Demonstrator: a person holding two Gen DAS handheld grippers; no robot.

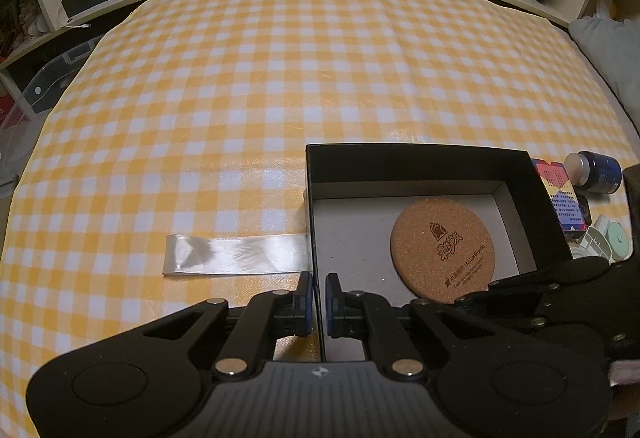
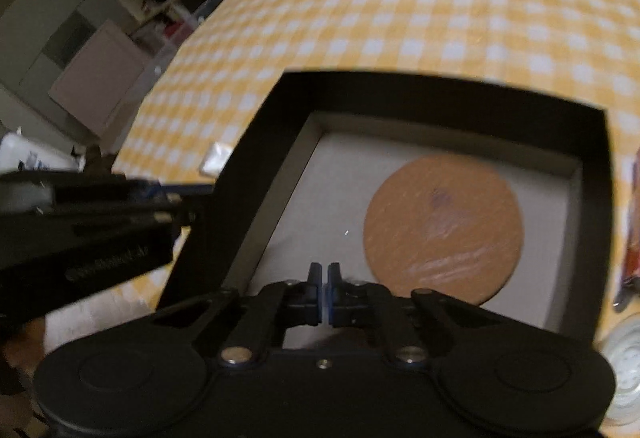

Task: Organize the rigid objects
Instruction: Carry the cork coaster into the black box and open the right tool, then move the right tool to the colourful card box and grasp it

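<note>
Nearest me, left gripper point(image 1: 319, 288) clamped on the left wall of the one black box point(image 1: 420, 165); right gripper point(image 2: 325, 278) pinched closed, empty, over the box floor. One cork coaster point(image 1: 442, 248) lies flat inside. One white ribbon point(image 1: 236, 252) left of the box. Beyond the right wall, one dark jar point(image 1: 596, 171), partly cut off. Right view blurred.

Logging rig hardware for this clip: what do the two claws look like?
Both alike: the left claw and right claw are matte black, with scissor-style linkage arms, silver pivot bolts, blue pads inside the fingertips, and a ribbed base flanked by two round discs. No cables or sleeves show.
</note>
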